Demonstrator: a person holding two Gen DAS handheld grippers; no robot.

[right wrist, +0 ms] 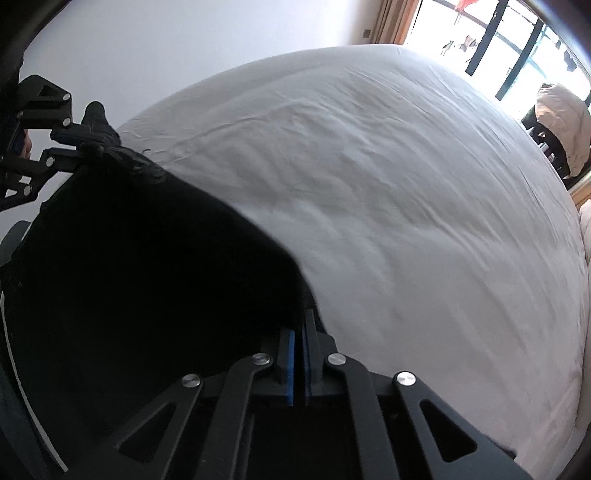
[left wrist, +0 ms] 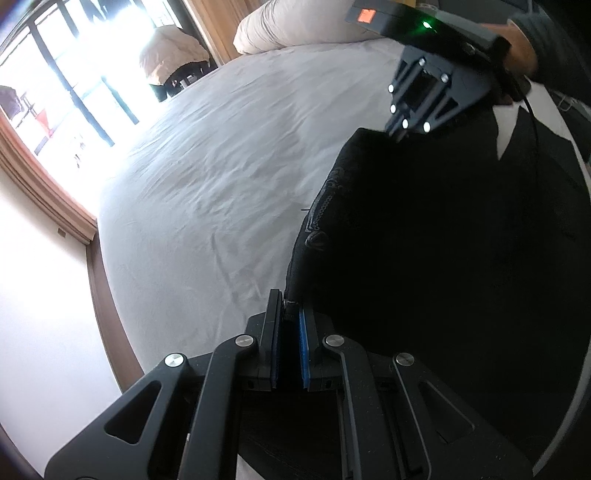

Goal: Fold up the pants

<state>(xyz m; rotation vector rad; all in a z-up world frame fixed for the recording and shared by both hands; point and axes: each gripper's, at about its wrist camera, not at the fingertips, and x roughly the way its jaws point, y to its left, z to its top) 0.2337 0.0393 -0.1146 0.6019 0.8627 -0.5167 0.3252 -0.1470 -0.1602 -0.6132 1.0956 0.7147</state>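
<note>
2 tools are in use, one in each of my hands, and both are clamped on the same garment. My left tool (left wrist: 289, 314) has its blue-padded fingers (left wrist: 303, 347) pinched onto an edge of the black pants (left wrist: 443, 258), with a small tuft of dark cloth showing between the pads. My right tool (right wrist: 299, 332) is likewise closed on the pants (right wrist: 147, 266), its 2 pads drawn almost together with the dark fabric running into the narrow slit between them.

In the left wrist view, the pants spread away to the right of my left tool as a broad dark sheet, reaching up to my right tool (left wrist: 400, 134) at the far top corner. A pale patterned trim runs along the cloth edge nearest the bed. In the right wrist view, the pants fill the lower left and stretch toward my left tool (right wrist: 79, 142) at the upper left, where bunched cloth sits at its fingertips.

The fabric hangs taut between the 2 grip points, at the near side of the bed (right wrist: 369, 184). Whether its lower part touches the sheet, I cannot tell. The bed's grey-white sheet (left wrist: 207, 177) is creased. A pillow (left wrist: 295, 26) lies at the far end, near the window (left wrist: 55, 74).
</note>
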